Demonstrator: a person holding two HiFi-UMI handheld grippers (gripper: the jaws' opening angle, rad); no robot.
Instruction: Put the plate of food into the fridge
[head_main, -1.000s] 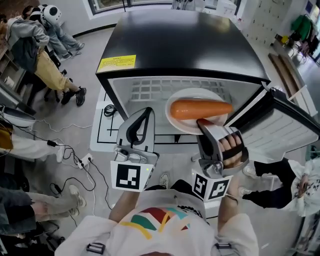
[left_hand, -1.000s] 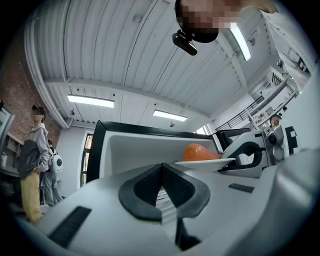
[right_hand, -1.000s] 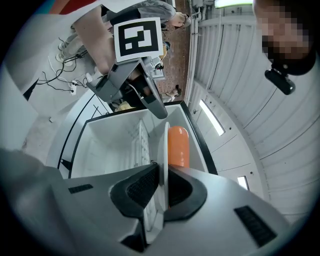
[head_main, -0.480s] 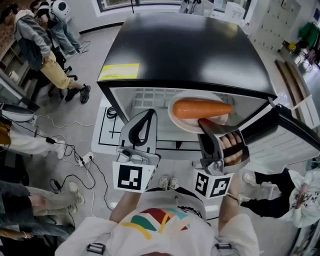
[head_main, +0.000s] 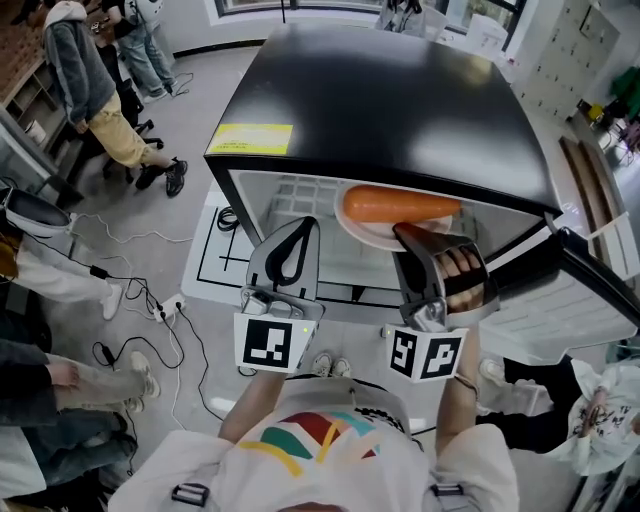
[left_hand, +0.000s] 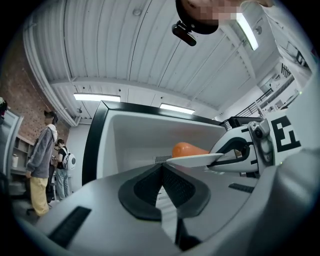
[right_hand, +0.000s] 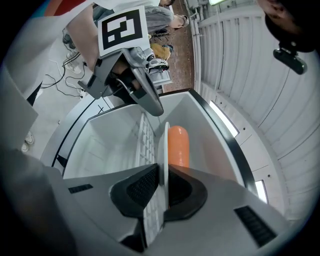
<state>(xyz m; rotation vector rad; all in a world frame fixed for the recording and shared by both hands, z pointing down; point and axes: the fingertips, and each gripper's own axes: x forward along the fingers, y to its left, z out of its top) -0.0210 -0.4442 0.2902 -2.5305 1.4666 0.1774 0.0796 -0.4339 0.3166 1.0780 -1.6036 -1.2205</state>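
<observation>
A white plate (head_main: 372, 233) carries a long orange carrot (head_main: 400, 206) and hangs level just inside the open mouth of the black fridge (head_main: 390, 100), above its white wire shelf (head_main: 298, 192). My right gripper (head_main: 405, 232) is shut on the plate's near rim; in the right gripper view the plate (right_hand: 163, 142) stands edge-on between the pads with the carrot (right_hand: 178, 145) beyond. My left gripper (head_main: 300, 225) is shut and empty, to the left of the plate at the fridge opening. The left gripper view has the plate (left_hand: 195, 159) and carrot (left_hand: 187, 149) to its right.
The fridge door (head_main: 565, 300) hangs open to the right. A yellow label (head_main: 248, 138) marks the fridge's top left edge. People (head_main: 95, 80) stand at the far left, and cables (head_main: 150, 310) trail over the floor at the left.
The plate with the carrot has moved forward, further under the fridge's top edge, with my right gripper still on it. My left gripper has advanced alongside.
</observation>
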